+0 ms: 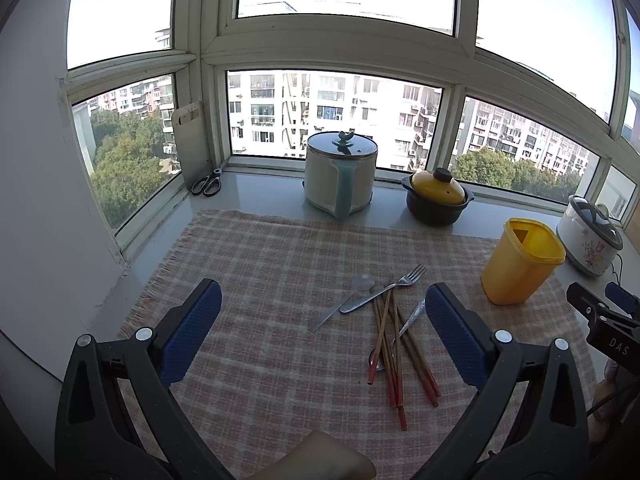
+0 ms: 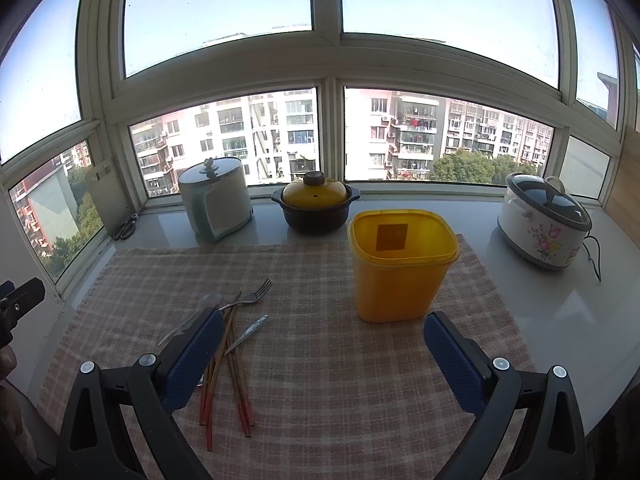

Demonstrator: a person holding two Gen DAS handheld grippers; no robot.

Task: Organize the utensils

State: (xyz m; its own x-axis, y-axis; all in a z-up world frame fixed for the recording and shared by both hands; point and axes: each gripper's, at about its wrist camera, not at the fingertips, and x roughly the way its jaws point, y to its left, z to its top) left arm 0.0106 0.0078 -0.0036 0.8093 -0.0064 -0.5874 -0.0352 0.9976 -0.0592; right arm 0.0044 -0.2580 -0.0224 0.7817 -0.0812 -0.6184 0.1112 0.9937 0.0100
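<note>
A pile of utensils lies on the checked cloth (image 1: 260,280): a metal fork (image 1: 384,288), a clear plastic spoon (image 1: 352,292), a metal spoon (image 1: 404,326) and several red-tipped wooden chopsticks (image 1: 390,356). An open yellow plastic container (image 1: 520,266) stands upright to their right. My left gripper (image 1: 324,332) is open and empty above the cloth, just left of the pile. My right gripper (image 2: 324,354) is open and empty, in front of the container (image 2: 402,264), with the chopsticks (image 2: 232,380) and fork (image 2: 248,298) by its left finger.
On the sill behind stand a white pot with a teal handle (image 1: 340,172), a dark casserole with a yellow lid (image 1: 438,198), a floral rice cooker (image 2: 546,220), scissors (image 1: 207,185) and a cutting board (image 1: 190,140). Windows close off the back and left.
</note>
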